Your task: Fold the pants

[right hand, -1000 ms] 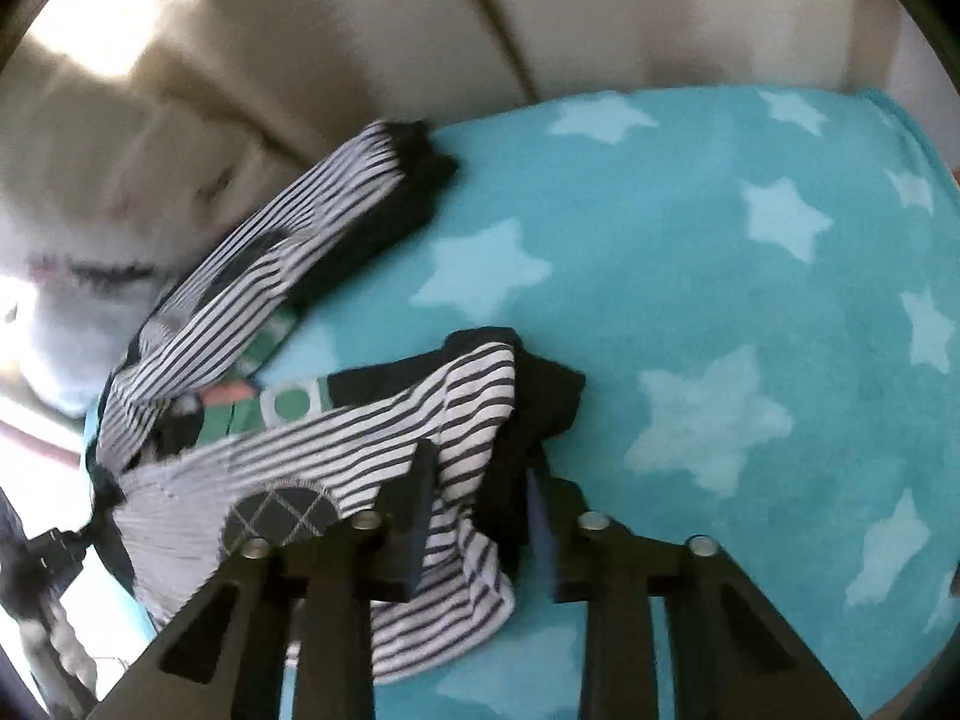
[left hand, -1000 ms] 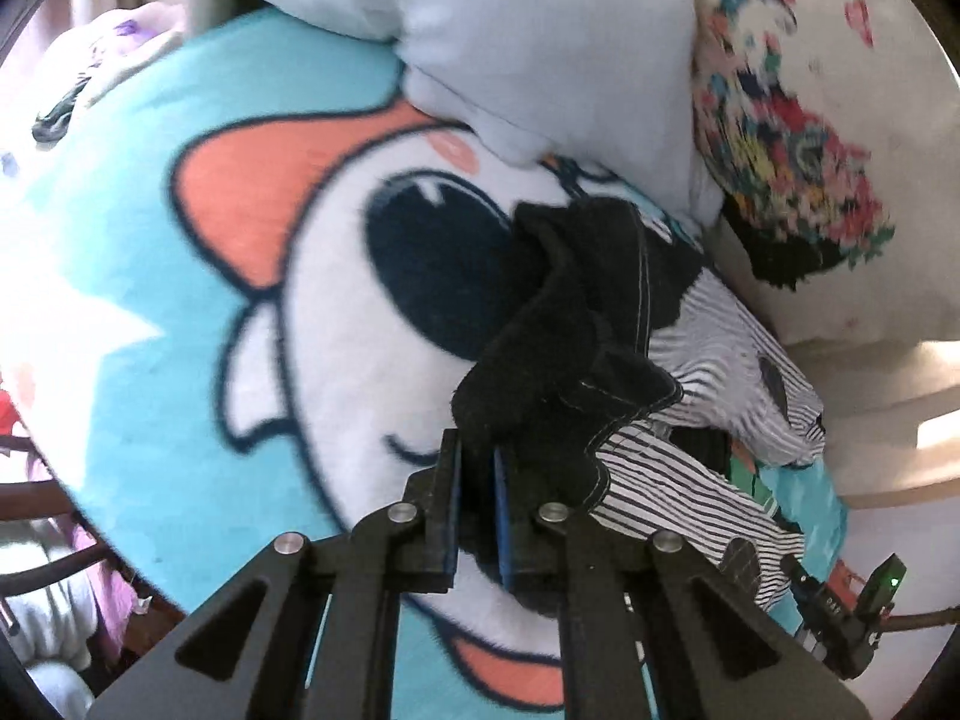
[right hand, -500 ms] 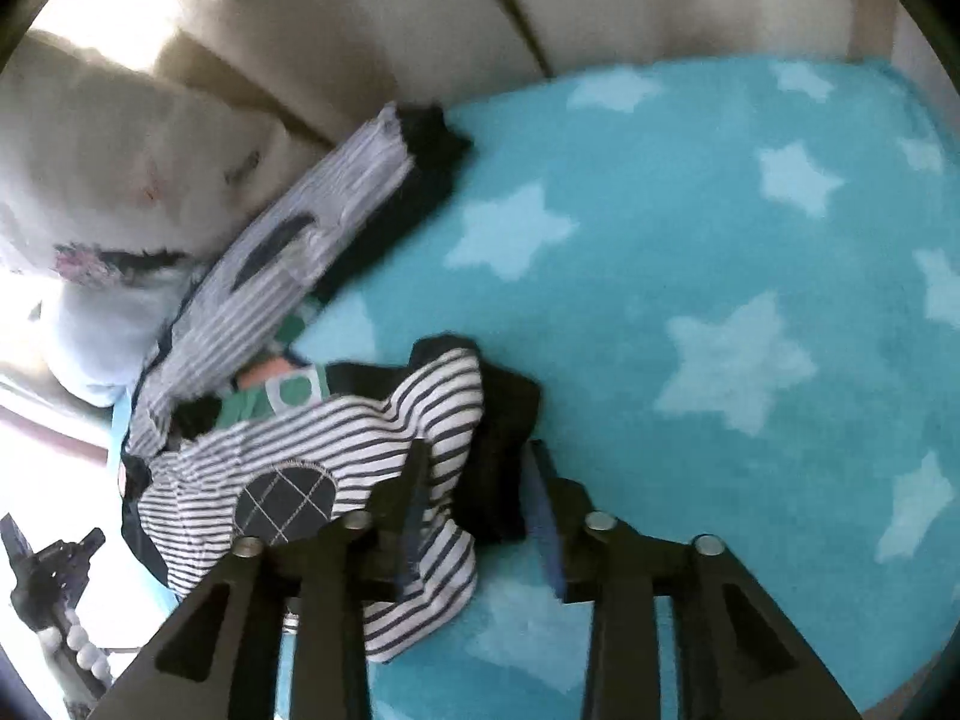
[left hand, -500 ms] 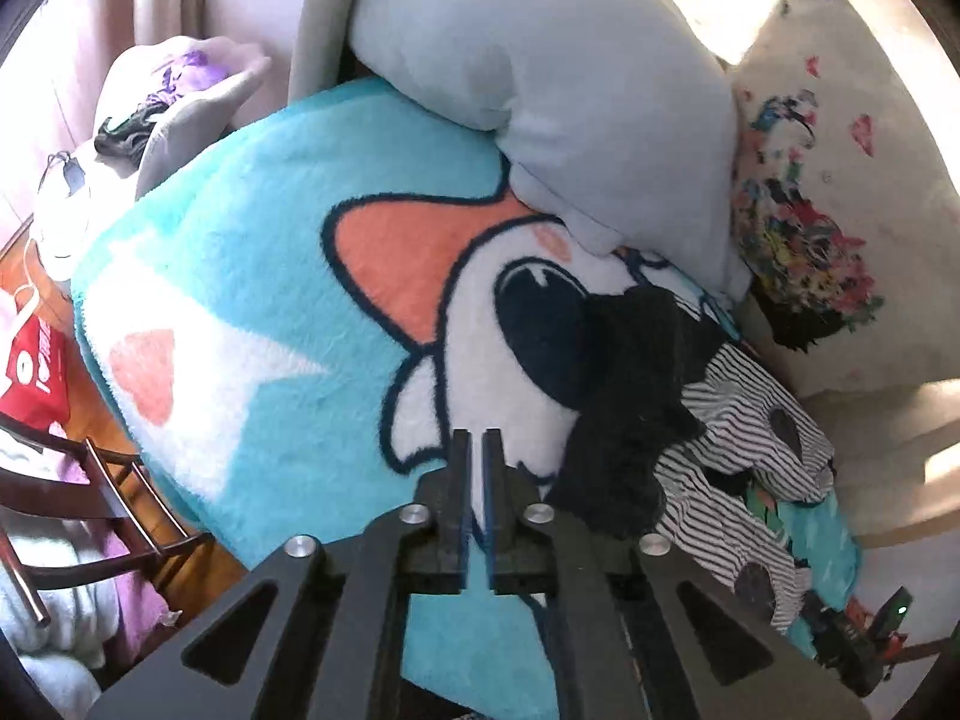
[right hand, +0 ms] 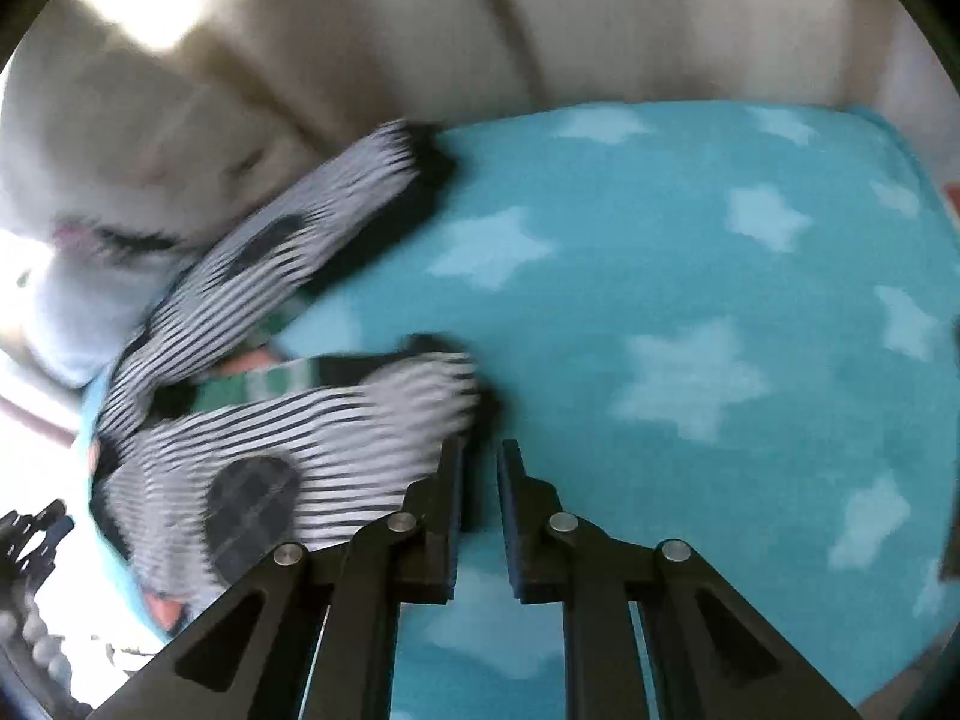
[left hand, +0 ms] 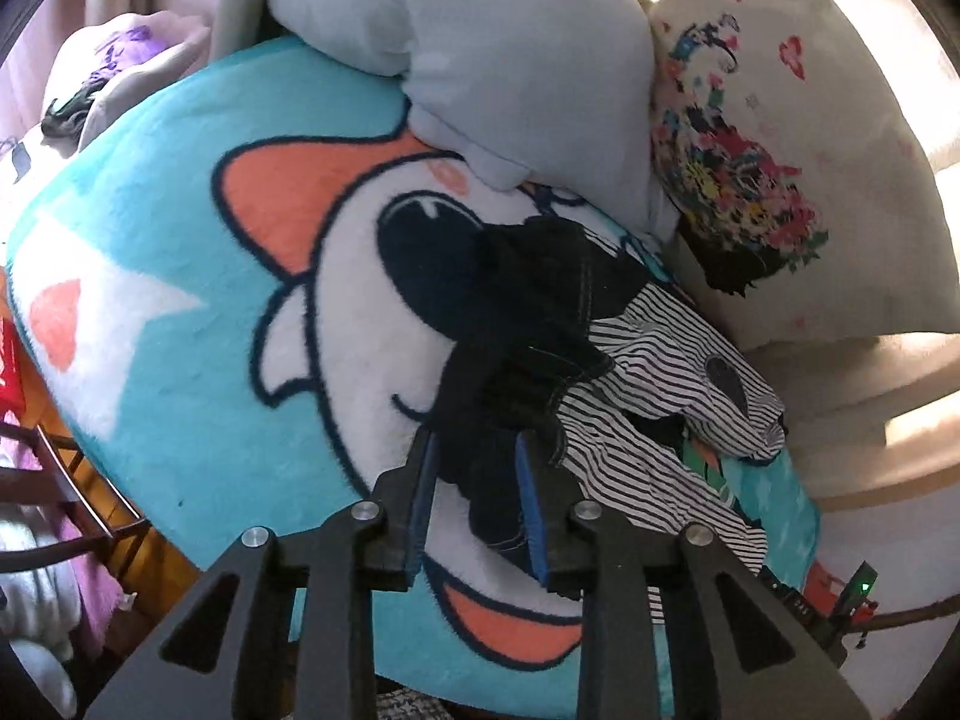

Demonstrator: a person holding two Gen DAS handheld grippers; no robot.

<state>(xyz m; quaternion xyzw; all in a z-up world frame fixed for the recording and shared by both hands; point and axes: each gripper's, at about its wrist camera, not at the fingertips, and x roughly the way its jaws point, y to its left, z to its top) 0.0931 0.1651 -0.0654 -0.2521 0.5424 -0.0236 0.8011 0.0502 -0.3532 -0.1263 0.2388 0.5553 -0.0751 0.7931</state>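
Observation:
Small black-and-white striped pants (left hand: 666, 384) with a black waistband (left hand: 540, 324) and dark knee patches lie crumpled on a turquoise cartoon blanket (left hand: 180, 396). My left gripper (left hand: 474, 474) is open, its blue-padded jaws either side of the black waistband fabric. In the right wrist view the pants (right hand: 312, 438) lie left of centre, one leg (right hand: 312, 240) stretched toward the cushions. My right gripper (right hand: 480, 480) is nearly closed with a narrow gap, just off the near leg's black cuff (right hand: 486, 402), holding nothing visible.
A pale blue pillow (left hand: 510, 60) and a floral white cushion (left hand: 780, 180) lean at the back. A beige sofa back (right hand: 540, 30) rises behind the star blanket (right hand: 690, 330). A wooden chair (left hand: 54, 480) and heaped clothes stand off the left edge.
My left gripper was shut off the fabric half a second ago; it has come back over the waistband and opened. My right gripper narrowed and slid off the striped leg's cuff.

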